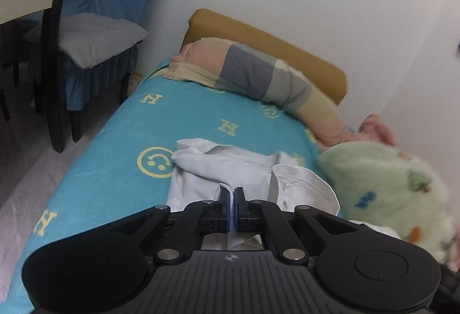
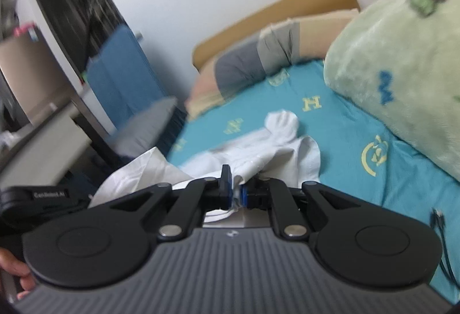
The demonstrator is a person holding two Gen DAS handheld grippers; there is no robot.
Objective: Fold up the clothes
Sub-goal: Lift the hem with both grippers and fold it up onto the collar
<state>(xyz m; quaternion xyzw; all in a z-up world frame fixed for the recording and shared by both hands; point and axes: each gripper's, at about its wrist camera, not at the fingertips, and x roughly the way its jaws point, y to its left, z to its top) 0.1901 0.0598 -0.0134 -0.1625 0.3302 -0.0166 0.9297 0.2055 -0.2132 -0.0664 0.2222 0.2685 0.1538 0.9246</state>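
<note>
Teal bed (image 1: 120,124); both hand-held grippers level, pinching shirt (image 1: 230,167).

Bed (image 1: 120,141), covered in a turquoise sheet printed with yellow "H" letters and smiley faces. Lying on it: a white shirt (image 1: 230,170), crumpled, near the close edge; a long bolster pillow (image 1: 258,78) in pink, grey and beige blocks along the mustard headboard (image 1: 273,40); a pale green fleece blanket (image 1: 388,184), heaped beside the shirt.

Shirt (image 1: 230,170) lies on the bed (image 1: 120,147); pillow (image 1: 253,75) behind it (against the headboard (image 1: 267,40)), blanket (image 1: 385,187) right, chair (image 1: 86,55) left.
</note>
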